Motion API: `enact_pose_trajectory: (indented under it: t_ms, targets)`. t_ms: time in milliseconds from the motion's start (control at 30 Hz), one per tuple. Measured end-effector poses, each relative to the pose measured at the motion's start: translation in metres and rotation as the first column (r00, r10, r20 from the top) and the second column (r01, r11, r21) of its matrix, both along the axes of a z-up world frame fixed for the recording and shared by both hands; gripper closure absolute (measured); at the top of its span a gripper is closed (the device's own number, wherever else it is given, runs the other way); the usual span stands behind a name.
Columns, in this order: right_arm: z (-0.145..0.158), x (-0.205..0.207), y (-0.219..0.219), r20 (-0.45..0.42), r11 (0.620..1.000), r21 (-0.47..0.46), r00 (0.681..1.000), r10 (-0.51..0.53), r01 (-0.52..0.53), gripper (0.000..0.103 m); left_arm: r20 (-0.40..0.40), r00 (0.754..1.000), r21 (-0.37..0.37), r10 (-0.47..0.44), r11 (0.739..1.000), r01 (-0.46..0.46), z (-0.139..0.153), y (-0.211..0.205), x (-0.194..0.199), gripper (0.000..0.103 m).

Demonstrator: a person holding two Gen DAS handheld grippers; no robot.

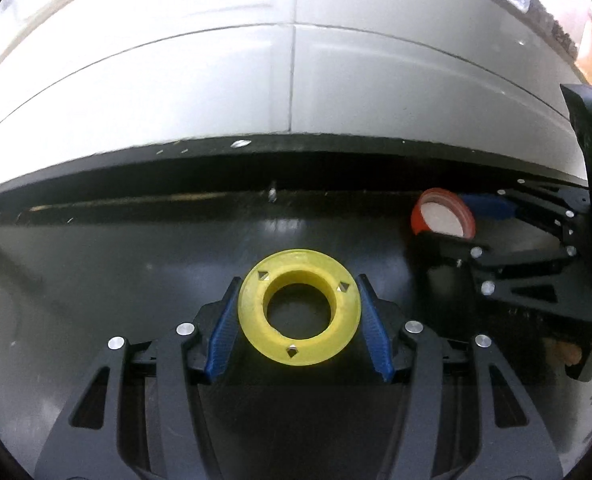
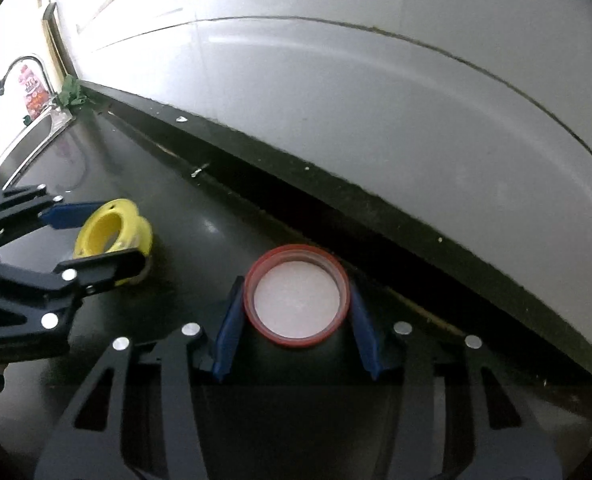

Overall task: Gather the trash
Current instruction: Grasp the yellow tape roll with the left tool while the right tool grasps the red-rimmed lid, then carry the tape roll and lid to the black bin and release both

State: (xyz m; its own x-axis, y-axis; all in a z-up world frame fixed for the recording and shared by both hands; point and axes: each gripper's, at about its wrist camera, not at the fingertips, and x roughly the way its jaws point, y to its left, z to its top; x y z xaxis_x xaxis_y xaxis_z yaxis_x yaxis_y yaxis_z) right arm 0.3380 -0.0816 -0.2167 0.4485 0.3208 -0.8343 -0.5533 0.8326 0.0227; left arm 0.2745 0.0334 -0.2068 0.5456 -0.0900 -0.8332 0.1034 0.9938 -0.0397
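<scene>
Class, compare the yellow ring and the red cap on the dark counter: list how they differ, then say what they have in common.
Colour: the yellow ring is yellow all over; the red cap has a red rim round a pale inside.
Shape: the ring has an open hole through its middle; the cap has a closed floor.
Holder: the ring sits in the left tool, the cap in the right tool.
Shared: both are round and gripped between blue pads.

Glossy black countertop (image 1: 96, 264) meets a white tiled wall (image 1: 216, 92).
</scene>
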Motion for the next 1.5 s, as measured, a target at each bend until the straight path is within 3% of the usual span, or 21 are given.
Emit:
enact_pose_trajectory:
  t_ms: [267,467,700,967,1200,1367,1500]
  targets:
    - [0.057,-0.067,-0.016,0.020,0.995,0.023,0.995,-0.096,0.095,0.054,-0.014,1.000,0.006,0.014,1.000,-0.014,0.033,0.010,-0.066,0.048]
    - [0.091,-0.155,-0.039,0.013,0.979,0.044,0.980,-0.197,0.197,0.054,-0.004,1.000,0.016,-0.025,1.000,0.025,0.061,0.018,-0.130,0.048]
    - [0.104,-0.252,-0.070,-0.003,0.960,0.024,0.960,-0.281,0.281,0.054,-0.008,0.998,0.010,-0.065,0.998,0.065,0.074,0.029,-0.189,0.048]
    - [0.111,-0.296,-0.062,0.011,0.949,0.017,0.949,-0.315,0.315,0.054,0.005,0.995,0.003,-0.102,0.995,0.102,0.067,0.029,-0.226,0.048]
    - [0.124,-0.294,-0.027,0.032,0.966,0.035,0.965,-0.258,0.257,0.054,0.032,0.999,-0.002,-0.040,0.999,0.040,0.076,0.054,-0.241,0.048]
    - [0.127,-0.294,0.035,0.032,0.993,0.046,0.993,-0.113,0.112,0.054,0.051,0.996,-0.009,0.080,0.997,-0.079,0.087,0.102,-0.267,0.048]
    - [0.125,-0.304,0.107,0.013,0.996,0.064,0.998,0.054,-0.055,0.054,0.054,0.972,-0.009,0.227,0.974,-0.227,0.093,0.159,-0.307,0.048]
